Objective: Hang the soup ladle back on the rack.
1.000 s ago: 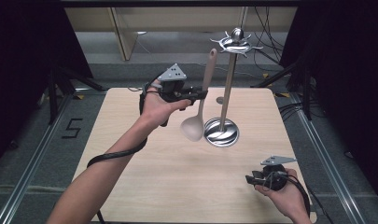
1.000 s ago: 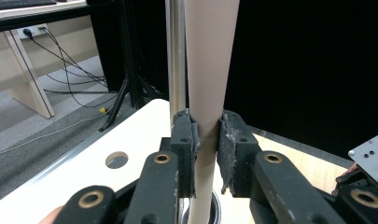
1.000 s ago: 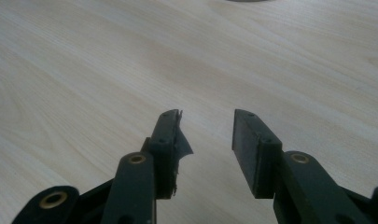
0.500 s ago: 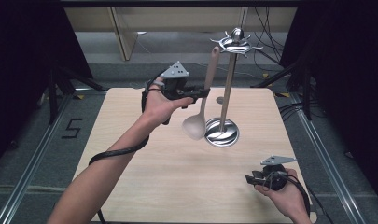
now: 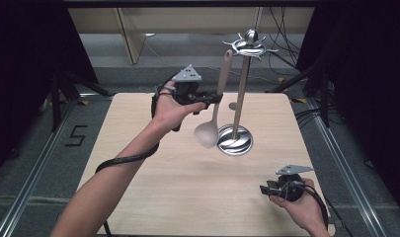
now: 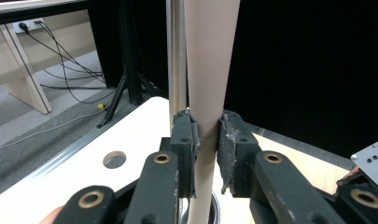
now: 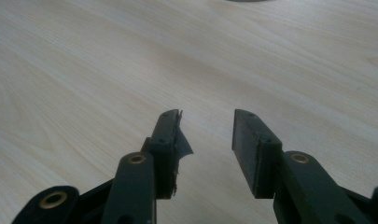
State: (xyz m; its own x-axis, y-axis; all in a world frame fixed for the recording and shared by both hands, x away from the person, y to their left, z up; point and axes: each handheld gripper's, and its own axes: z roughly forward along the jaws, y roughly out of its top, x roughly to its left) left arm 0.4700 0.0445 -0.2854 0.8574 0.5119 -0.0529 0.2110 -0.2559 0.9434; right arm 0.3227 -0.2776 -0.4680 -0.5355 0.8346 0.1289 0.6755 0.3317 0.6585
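We hold the beige ladle (image 5: 215,109) nearly upright above the table (image 5: 153,197), bowl down, handle tipped toward one o'clock, beside the utensil stand (image 5: 239,98). Our left gripper (image 5: 212,98) pinches its handle mid-length; our right gripper (image 5: 263,188) rests spread at five o'clock, well apart.

The beige spoon (image 5: 215,106) hung nearly upright, bowl down and handle up, lifted clear of the bench (image 5: 153,168), just beside the steel rack's (image 5: 239,98) pole.
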